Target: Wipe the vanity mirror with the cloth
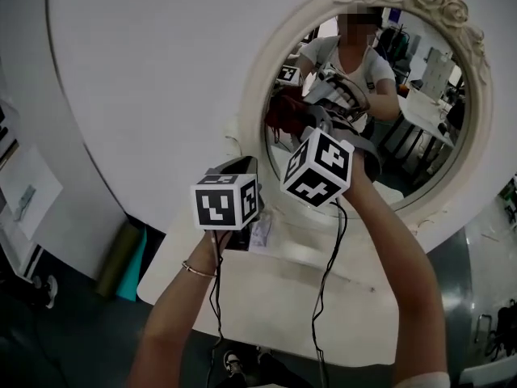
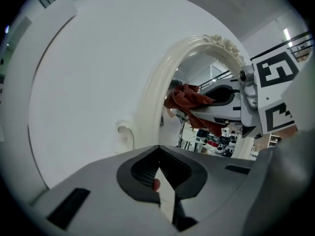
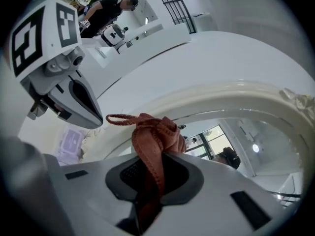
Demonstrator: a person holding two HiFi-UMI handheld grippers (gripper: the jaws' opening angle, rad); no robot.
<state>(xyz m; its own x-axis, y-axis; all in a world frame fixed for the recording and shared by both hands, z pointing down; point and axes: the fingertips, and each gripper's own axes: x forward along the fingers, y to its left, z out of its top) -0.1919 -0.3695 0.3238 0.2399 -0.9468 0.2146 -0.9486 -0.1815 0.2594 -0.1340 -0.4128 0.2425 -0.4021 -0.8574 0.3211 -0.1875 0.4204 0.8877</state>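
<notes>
An oval vanity mirror in an ornate cream frame [image 1: 266, 63] stands on a white table [image 1: 266, 297]. My right gripper [image 1: 297, 124] is shut on a rust-red cloth [image 1: 283, 113], which it holds up against the left part of the glass. In the right gripper view the cloth [image 3: 155, 134] bunches out of the shut jaws [image 3: 152, 156], just below the frame [image 3: 221, 100]. My left gripper [image 1: 242, 168] hovers lower left of it, near the frame's lower left edge. Its jaws [image 2: 158, 154] are closed with nothing held, facing the frame [image 2: 162, 87] and the cloth [image 2: 189, 98].
A large round white panel [image 1: 161, 71] stands behind the mirror. A small clear packet [image 1: 260, 231] lies on the table by the mirror's base. On the floor at the left lean rolled green and teal mats [image 1: 129, 261]. Black cables [image 1: 327, 281] hang from both grippers.
</notes>
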